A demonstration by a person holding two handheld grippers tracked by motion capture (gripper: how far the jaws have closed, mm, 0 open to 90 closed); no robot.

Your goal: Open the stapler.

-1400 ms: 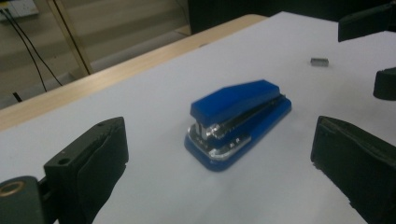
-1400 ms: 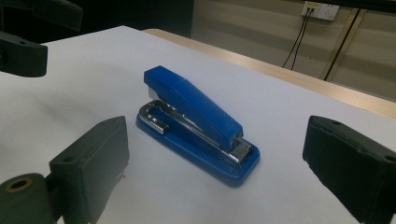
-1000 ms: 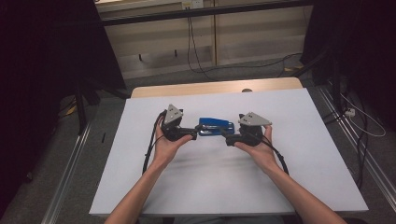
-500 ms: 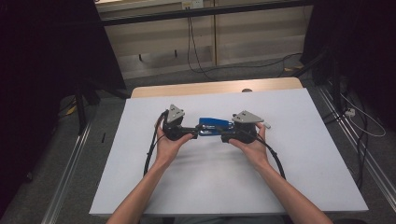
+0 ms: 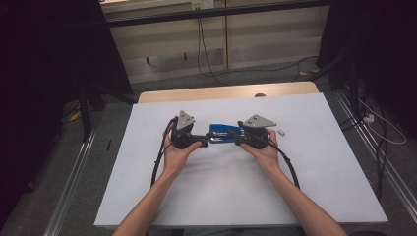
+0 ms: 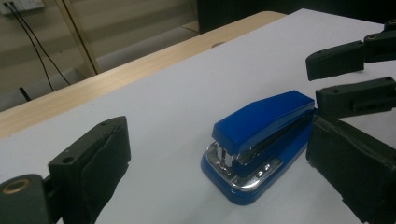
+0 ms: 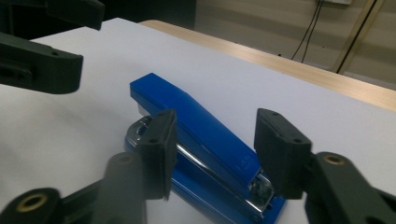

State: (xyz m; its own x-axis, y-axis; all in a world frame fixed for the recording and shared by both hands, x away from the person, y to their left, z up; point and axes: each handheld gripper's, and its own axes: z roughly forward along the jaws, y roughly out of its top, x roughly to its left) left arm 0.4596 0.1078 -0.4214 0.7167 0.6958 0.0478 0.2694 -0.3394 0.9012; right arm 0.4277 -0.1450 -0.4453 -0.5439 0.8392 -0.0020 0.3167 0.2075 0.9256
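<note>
Blue plastic and bright metal make up the small stapler [image 5: 225, 133] lying flat on my white table top [image 5: 314, 177], about the middle of it, with a light wooden strip [image 5: 226, 92] along the far edge. From the high view my left gripper [image 5: 202, 139] comes at the stapler's left end and my right gripper [image 5: 239, 139] at its right end, both held low over the table, their cables trailing back toward me; a small pale oblong piece [image 5: 282, 132] lies just to the right of my right hand [image 5: 263, 150]. In the left gripper view my jaws stand wide apart, with the stapler's metal-nosed end [image 6: 233, 163] between them and touching neither pad, while the right gripper [image 6: 348, 77] shows at the stapler's other end. In the right gripper view my jaws straddle the stapler's hinged rear end [image 7: 219, 154]; they have just been closing in on it, the left pad looks right against its side, the right pad shows a sliver of gap, and I cannot tell whether the grip is firm.
</note>
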